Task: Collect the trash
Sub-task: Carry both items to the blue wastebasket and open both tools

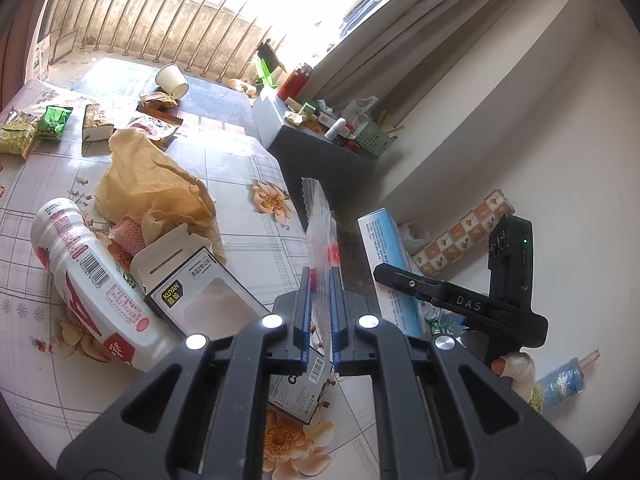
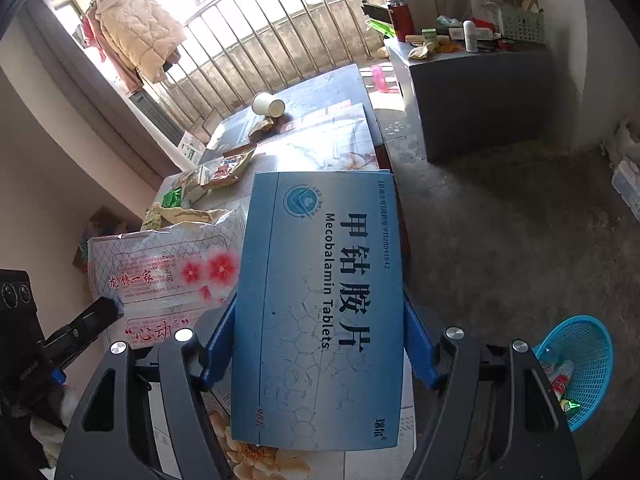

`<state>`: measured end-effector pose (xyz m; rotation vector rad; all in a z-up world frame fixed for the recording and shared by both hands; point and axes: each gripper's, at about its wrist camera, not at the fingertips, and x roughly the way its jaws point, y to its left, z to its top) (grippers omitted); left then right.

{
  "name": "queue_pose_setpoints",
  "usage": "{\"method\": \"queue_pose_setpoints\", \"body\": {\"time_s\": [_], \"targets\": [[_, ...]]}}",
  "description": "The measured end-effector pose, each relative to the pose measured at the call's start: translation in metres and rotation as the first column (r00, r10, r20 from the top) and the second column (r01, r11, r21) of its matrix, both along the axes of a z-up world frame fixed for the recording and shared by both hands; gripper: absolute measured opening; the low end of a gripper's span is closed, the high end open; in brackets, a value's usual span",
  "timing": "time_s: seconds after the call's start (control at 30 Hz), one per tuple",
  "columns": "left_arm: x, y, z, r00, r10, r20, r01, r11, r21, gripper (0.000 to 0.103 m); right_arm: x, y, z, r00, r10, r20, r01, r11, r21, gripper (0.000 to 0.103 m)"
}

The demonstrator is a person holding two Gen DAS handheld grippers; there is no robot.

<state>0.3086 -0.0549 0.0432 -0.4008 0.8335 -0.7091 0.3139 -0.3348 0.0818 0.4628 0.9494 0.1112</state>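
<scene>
Trouble could come from the thin clear plastic bag [image 1: 320, 232]: our left gripper [image 1: 320, 308] has its jaws pressed nearly together on just its lower edge, so it may slide out. Our right gripper [image 2: 320, 340] holds the blue tablet box [image 2: 320, 300] between wide-set jaws. Beyond the right jaw, low on the floor, sits the blue basket [image 2: 588, 364]; a tilted box could miss it.

left wrist: close, down over table [image 1: 248, 184] | right wrist: same table, floor
</scene>
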Motion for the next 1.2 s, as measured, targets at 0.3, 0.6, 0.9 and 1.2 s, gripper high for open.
{"method": "queue_pose_setpoints", "body": {"time_s": [0.3, 0.6, 0.9, 1.2], "targets": [[-0.037, -0.033, 0.028, 0.993, -0.111, 0.044, 0.112, 0.994, -0.016, 0.006, -0.093, -0.078, 0.012, 0.978, -0.205, 0.025, 0.204, 0.978, 0.045, 0.07], [-0.068, -0.127, 0.021, 0.948, -0.316, 0.02, 0.315, 0.948, 0.049, 0.006, -0.222, -0.173, -0.032, 0.863, -0.5, -0.067, 0.504, 0.855, 0.121, 0.07], [-0.102, -0.266, -0.033, 0.863, -0.492, -0.11, 0.504, 0.837, 0.214, 0.006, -0.286, -0.22, -0.13, 0.745, -0.622, -0.24, 0.667, 0.705, 0.242, 0.07], [-0.107, -0.395, -0.124, 0.799, -0.534, -0.277, 0.601, 0.692, 0.401, 0.006, -0.279, -0.272, -0.229, 0.677, -0.627, -0.386, 0.736, 0.593, 0.327, 0.07]]}}
